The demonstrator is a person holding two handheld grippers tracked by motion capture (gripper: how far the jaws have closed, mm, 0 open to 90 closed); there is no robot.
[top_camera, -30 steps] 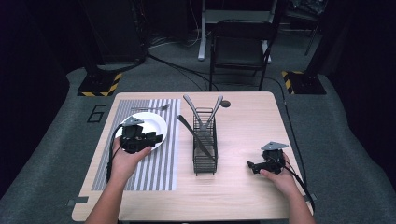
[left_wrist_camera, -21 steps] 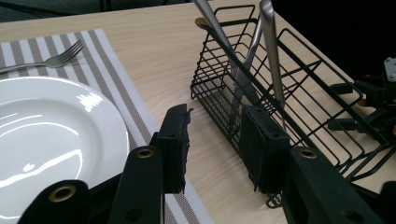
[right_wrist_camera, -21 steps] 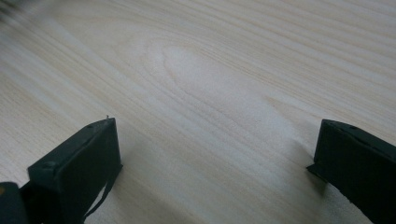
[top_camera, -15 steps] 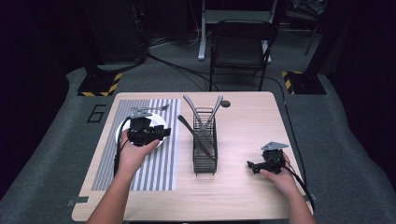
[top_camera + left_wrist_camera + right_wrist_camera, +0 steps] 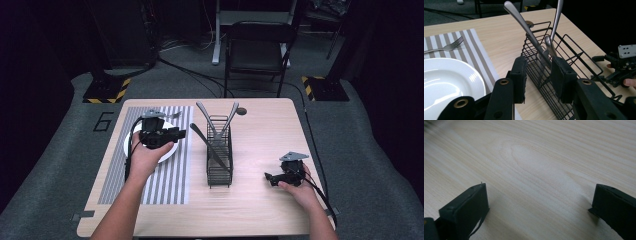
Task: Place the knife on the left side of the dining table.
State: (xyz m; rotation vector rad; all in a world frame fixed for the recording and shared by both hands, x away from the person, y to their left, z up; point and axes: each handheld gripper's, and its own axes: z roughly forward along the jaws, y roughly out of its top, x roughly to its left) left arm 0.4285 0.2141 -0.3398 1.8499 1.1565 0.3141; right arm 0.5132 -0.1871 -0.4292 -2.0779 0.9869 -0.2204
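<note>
Your left gripper hangs above the glossy white plate on the ribbed grey-striped mat, pointed at the black wire basket mid-table, where smooth steel cutlery handles lean. Its jaws have just been closing and now stand partly open, with nothing between the black pads. A fork lies on the mat beyond the plate. Your right gripper rests low on the pale wood-grain table, jaws wide apart and empty.
</note>
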